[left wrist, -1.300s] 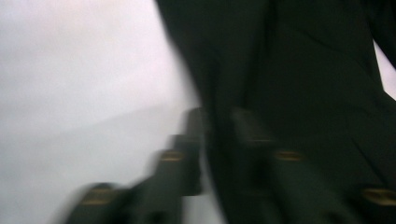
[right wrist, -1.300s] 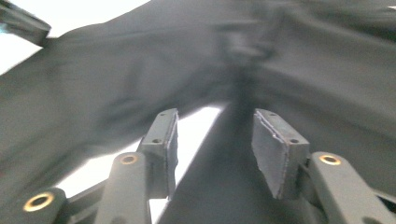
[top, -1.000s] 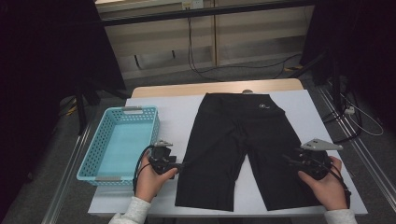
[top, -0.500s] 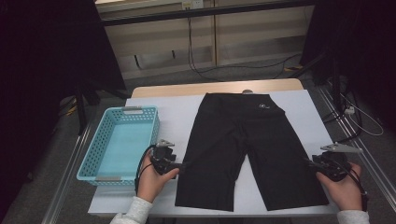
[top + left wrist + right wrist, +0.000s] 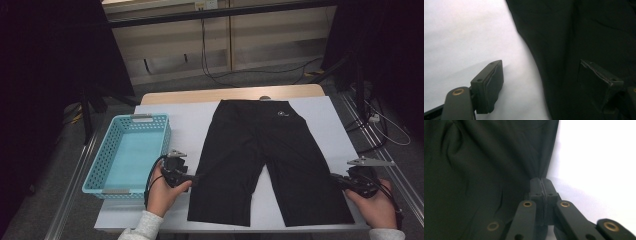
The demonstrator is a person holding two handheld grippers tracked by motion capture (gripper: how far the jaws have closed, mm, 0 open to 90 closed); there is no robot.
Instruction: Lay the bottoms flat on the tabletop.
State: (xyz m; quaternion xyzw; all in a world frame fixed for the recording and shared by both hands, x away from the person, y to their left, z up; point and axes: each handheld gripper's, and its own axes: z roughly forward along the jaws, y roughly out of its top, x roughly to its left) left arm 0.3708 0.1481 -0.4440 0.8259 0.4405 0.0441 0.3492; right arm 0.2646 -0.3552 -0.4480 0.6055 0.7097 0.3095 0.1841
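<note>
A white table (image 5: pixel 190 120) stands lengthwise in front of the person, with a wooden edge along its far side. Spread flat over its middle is a pair of black shorts (image 5: pixel 265 160), waistband toward twelve o'clock and the two legs reaching toward six o'clock. A small pale logo sits near the waistband.

At about nine o'clock from the shorts, a light blue plastic basket (image 5: pixel 95 165) with a perforated wall rests on the table's left part, just beside the shorts but apart from them.

The left hand (image 5: pixel 162 192) comes in at seven o'clock, holding the left gripper (image 5: pixel 192 177) at the outer edge of the left leg. In the left gripper view its jaws are spread wide and have just been opening: one pad lies over the white table, the other over the black cloth, and the cloth's edge runs between them without being squeezed.

The right hand (image 5: pixel 375 205) sits at five o'clock, holding the right gripper (image 5: pixel 334 179) at the outer edge of the right leg. In the right gripper view its jaws (image 5: pixel 541 188) have just closed and are pressed together, pinching the hem edge of the shorts, with cloth gathered into folds at the pads.
</note>
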